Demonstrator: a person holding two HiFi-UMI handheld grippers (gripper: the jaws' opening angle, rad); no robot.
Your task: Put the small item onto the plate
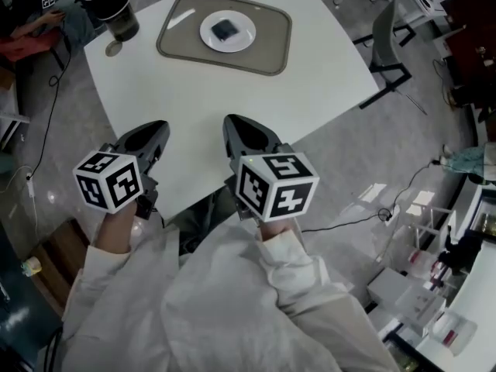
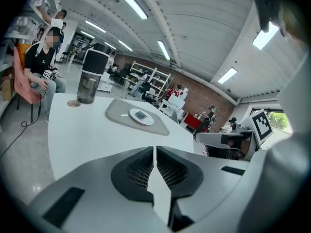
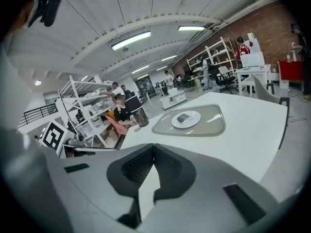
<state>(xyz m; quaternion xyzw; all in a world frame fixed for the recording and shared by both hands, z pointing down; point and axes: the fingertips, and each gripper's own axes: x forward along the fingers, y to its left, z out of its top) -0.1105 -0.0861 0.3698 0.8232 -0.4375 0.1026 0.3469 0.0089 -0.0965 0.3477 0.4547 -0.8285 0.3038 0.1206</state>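
A small dark square item [image 1: 225,29] lies on a white plate [image 1: 246,40], which rests on a grey tray [image 1: 174,49] at the far side of the white table [image 1: 310,84]. Both grippers hang near the table's front edge, well short of the tray. My left gripper [image 1: 159,127] is shut, with nothing between its jaws. My right gripper [image 1: 232,122] is shut and empty too. The left gripper view has the left gripper [image 2: 155,149] low, with the plate [image 2: 148,120] and item [image 2: 140,114] far ahead. In the right gripper view, beyond the right gripper [image 3: 154,147], sit the plate [image 3: 194,120] and item [image 3: 183,118].
A dark jar with a black lid [image 1: 112,6] stands at the table's far left corner, a small round disc [image 1: 114,49] beside it. A seated person [image 2: 41,62] is past that corner. A grey chair [image 1: 387,45] stands off the table's right edge. Cables run over the floor.
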